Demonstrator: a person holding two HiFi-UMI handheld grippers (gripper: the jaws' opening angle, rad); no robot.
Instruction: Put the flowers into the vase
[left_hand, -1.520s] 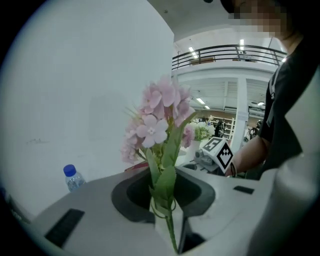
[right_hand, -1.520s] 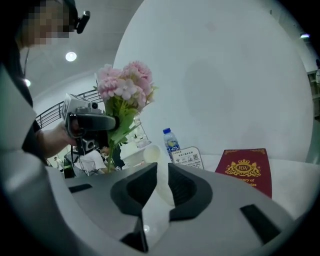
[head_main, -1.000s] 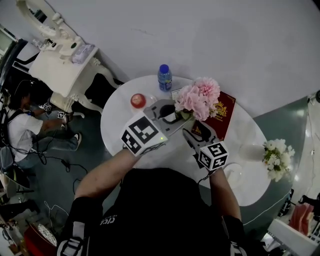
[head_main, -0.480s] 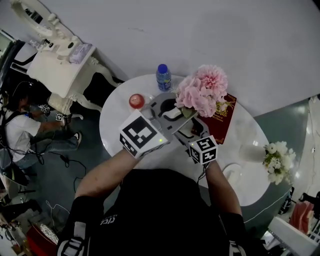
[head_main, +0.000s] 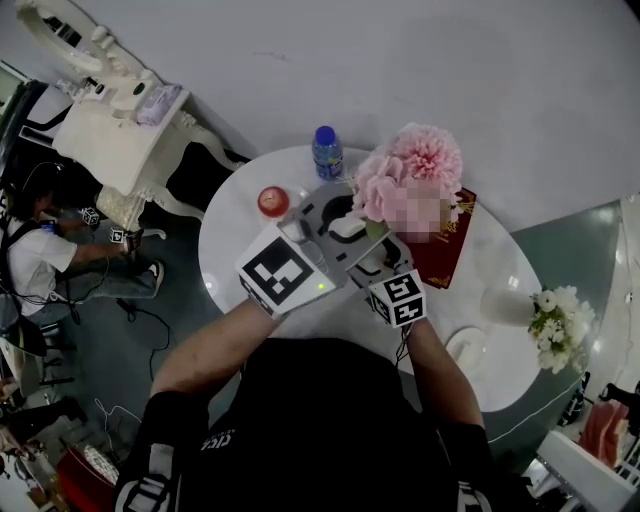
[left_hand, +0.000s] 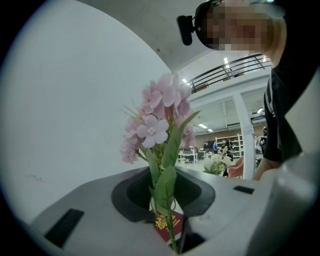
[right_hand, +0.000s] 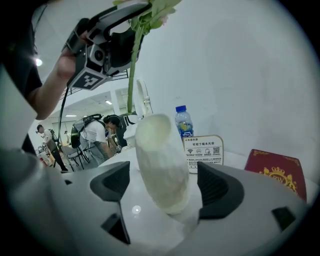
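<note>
While left gripper (left_hand: 167, 212) clamps flowers (left_hand: 155, 130) above, right gripper (right_hand: 165, 192) jaws, just opening, flank vase (right_hand: 160, 155) without touching.

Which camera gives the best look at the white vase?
The right gripper view: the vase stands large between open jaws. The head and left gripper views show at most a pale sliver of it.

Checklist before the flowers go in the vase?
1. Flowers held in left gripper: ok, shut on the stem.
2. Vase standing on table: ok.
3. Right gripper steadying vase: not ok. Its jaws have just been opening; the vase is between them, pads clear of it.
4. Stem end over vase mouth: cannot tell. It hangs above and close by.
</note>
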